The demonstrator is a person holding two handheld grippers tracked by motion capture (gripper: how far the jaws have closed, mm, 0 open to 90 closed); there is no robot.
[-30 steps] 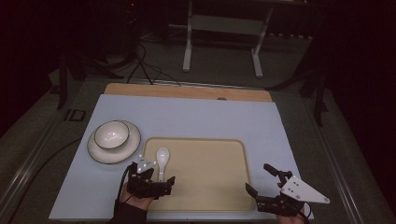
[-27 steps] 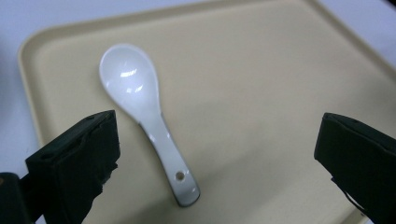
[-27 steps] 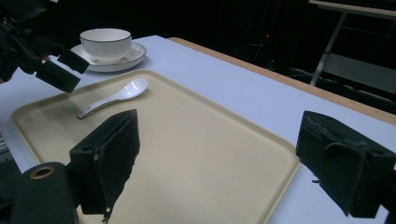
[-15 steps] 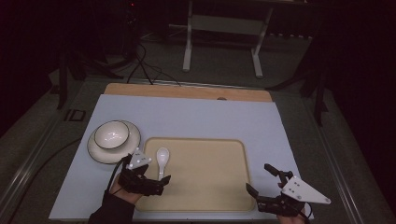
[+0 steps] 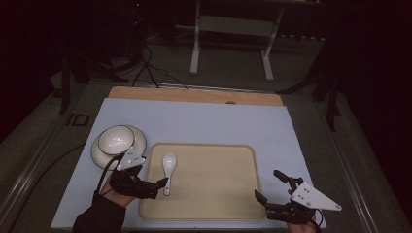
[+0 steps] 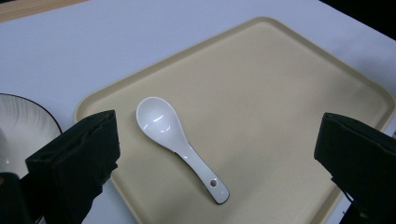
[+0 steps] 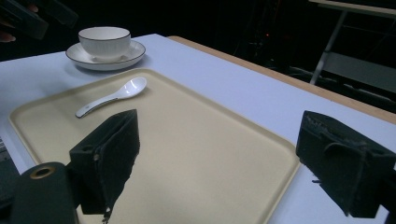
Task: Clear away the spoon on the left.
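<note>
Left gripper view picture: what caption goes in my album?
Open left gripper above a white spoon lying on a tan tray.

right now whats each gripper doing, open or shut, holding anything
Left gripper: open, holding nothing; the white spoon lies on the tray between its jaws, untouched.
Right gripper: open, holding nothing, at the tray's corner.

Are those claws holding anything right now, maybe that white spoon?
Nothing is held. The left claw is open around the spoon lying on the tray, not gripping it. The right claw is open and empty.
</note>
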